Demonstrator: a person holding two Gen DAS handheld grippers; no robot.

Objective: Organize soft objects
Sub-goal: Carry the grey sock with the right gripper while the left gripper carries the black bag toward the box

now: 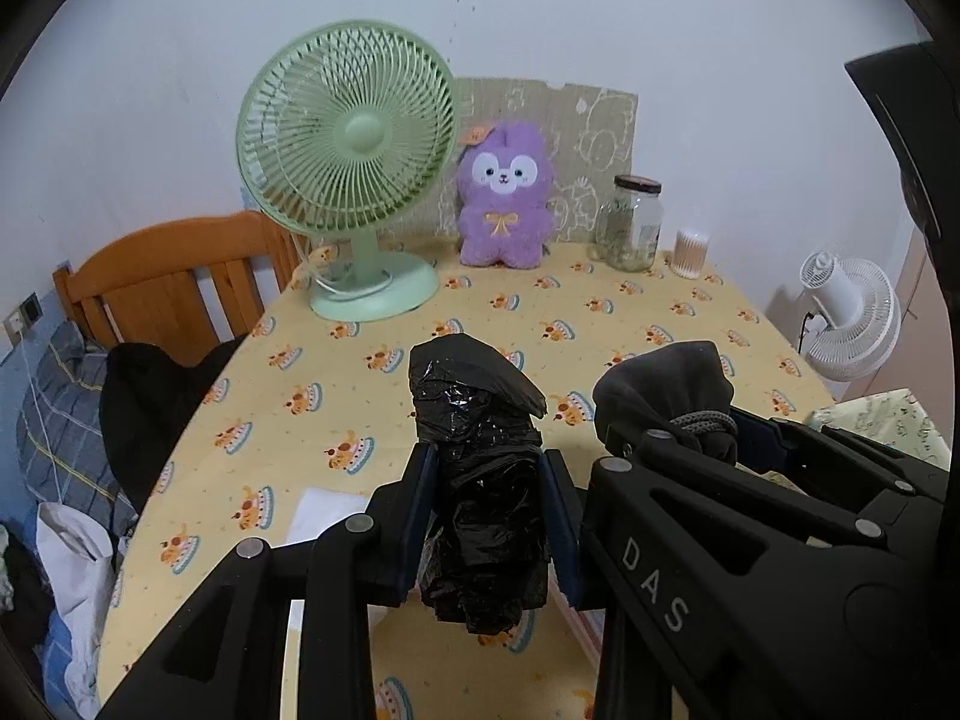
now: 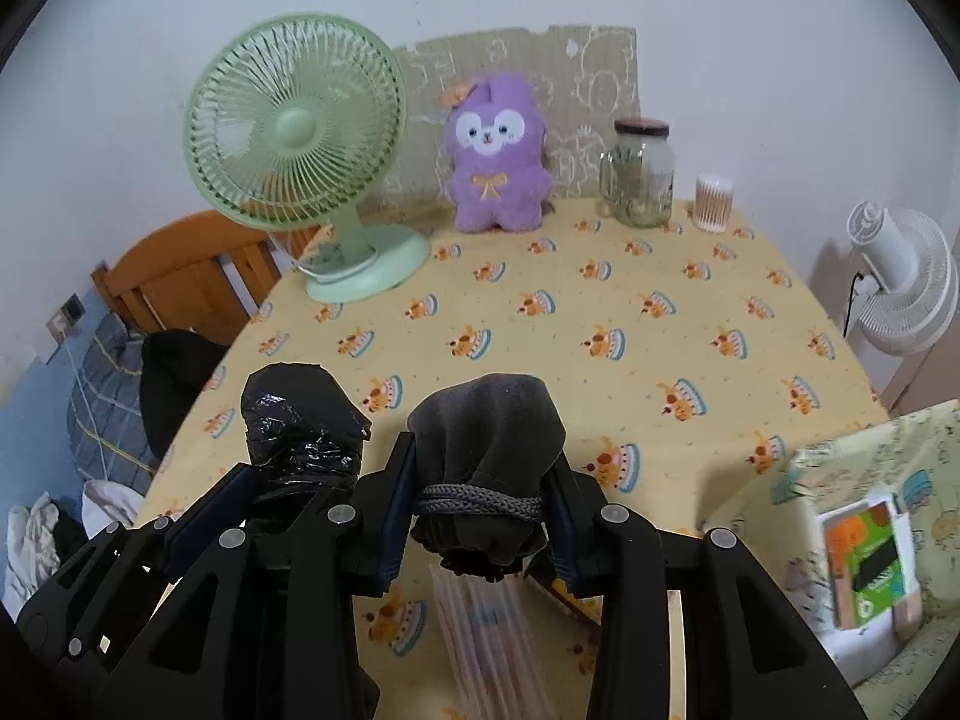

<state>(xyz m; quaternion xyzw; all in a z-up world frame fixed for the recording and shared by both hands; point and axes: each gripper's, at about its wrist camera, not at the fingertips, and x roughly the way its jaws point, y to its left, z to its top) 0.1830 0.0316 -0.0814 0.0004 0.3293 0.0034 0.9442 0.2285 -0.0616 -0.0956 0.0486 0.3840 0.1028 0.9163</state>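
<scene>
My left gripper (image 1: pixel 487 516) is shut on a crumpled roll of black plastic bags (image 1: pixel 480 450), held upright above the yellow patterned tablecloth (image 1: pixel 420 372). To its right, my right gripper (image 2: pixel 477 510) is shut on a dark grey cloth pouch (image 2: pixel 489 420) bound with a grey cord (image 2: pixel 477 504). The pads press on the pouch at the cord. Both bundles hang side by side above the table's near part. The pouch (image 1: pixel 666 390) and right gripper also show in the left wrist view, the bag roll (image 2: pixel 300 426) in the right wrist view. A purple plush toy (image 2: pixel 495 156) sits at the table's back.
A green desk fan (image 1: pixel 348 174) stands back left, a glass jar (image 1: pixel 630 222) and a cotton-swab tub (image 1: pixel 690 252) back right. A clear pack (image 2: pixel 486 630) lies below the pouch. A box with a booklet (image 2: pixel 864 564) is near right; a white fan (image 2: pixel 900 276) stands beyond. Wooden headboard (image 1: pixel 162 276) left.
</scene>
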